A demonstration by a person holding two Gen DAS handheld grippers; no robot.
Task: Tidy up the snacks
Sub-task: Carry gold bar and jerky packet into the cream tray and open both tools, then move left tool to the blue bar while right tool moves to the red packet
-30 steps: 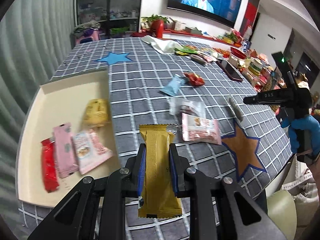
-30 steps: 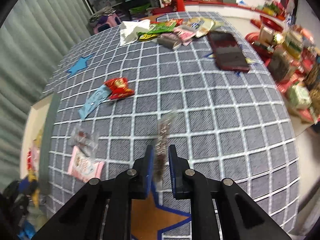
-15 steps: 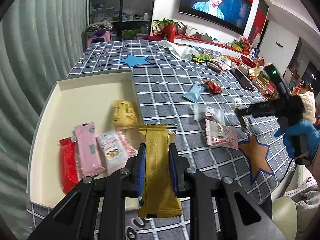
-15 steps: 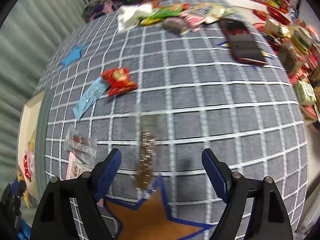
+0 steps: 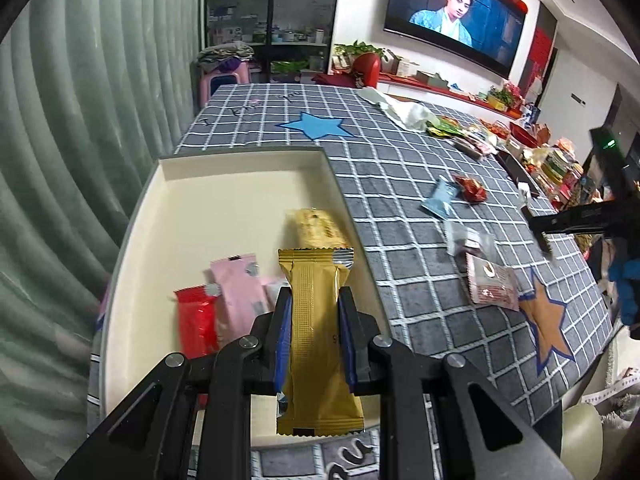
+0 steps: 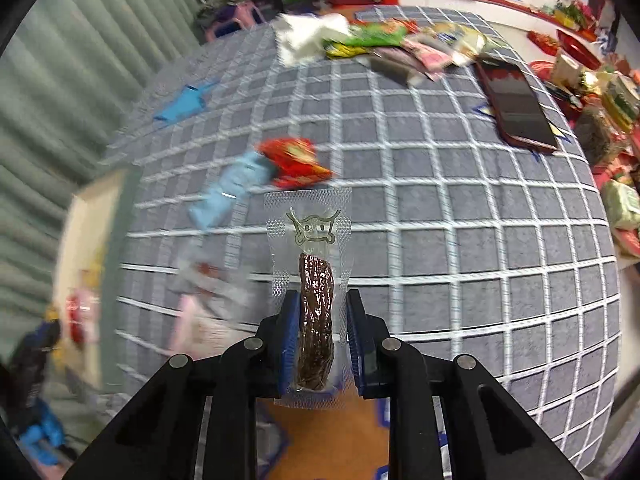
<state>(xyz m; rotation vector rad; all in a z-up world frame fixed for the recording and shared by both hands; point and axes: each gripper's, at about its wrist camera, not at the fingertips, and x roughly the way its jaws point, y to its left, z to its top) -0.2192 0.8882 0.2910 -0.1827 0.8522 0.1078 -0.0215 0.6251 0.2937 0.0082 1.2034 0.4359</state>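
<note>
My left gripper (image 5: 314, 300) is shut on a gold snack packet (image 5: 316, 336) and holds it above the near right part of the cream tray (image 5: 224, 200). In the tray lie a red packet (image 5: 196, 320), a pink packet (image 5: 236, 292) and a yellow biscuit packet (image 5: 316, 226). My right gripper (image 6: 322, 304) is shut on a clear packet with a brown jerky stick (image 6: 316, 320), held above the checked tablecloth (image 6: 440, 220). The right gripper also shows at the right edge of the left wrist view (image 5: 580, 220).
Loose on the cloth are a light blue packet (image 5: 440, 200), a red packet (image 5: 470, 190), a clear packet (image 5: 468, 240) and a pink-white packet (image 5: 492, 284). A dark phone (image 6: 516, 108), a white cloth (image 6: 312, 36) and several snacks lie at the far side.
My left gripper has carried the gold packet leftward over the tray. My right gripper, open half a second ago above the jerky packet, has shut on it and lifted it.
</note>
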